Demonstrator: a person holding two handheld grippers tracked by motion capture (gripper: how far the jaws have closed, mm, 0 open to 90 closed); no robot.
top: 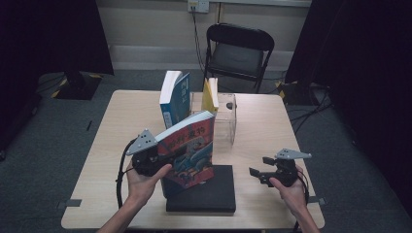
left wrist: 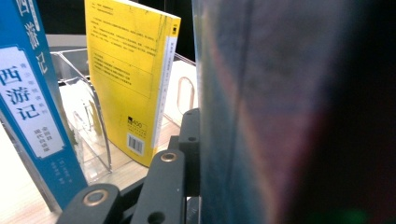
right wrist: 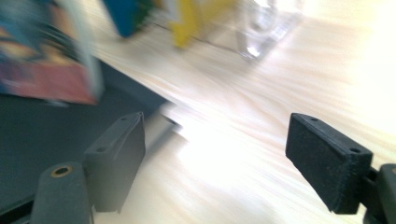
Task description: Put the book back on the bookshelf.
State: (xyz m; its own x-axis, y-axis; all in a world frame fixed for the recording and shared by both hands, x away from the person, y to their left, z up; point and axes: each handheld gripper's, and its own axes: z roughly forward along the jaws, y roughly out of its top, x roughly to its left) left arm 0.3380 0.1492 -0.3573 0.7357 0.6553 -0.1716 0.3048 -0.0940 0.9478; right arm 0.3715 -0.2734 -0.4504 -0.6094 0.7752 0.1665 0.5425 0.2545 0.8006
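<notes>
Left gripper (top: 167, 158): clamped on red book (top: 190, 148), held tilted above black book (top: 214, 194).
Right gripper (top: 260, 167): jaws apart, apparently empty; view blurred.

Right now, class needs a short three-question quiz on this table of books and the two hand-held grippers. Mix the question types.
1. True or false: the left gripper is shut on the red book.
2. How many books stand in the clear rack?
3. What lies flat under the red book? A) black book B) a tray C) a towel

Key:
1. True
2. Two: the blue book and the yellow book
3. A, the black book
</notes>
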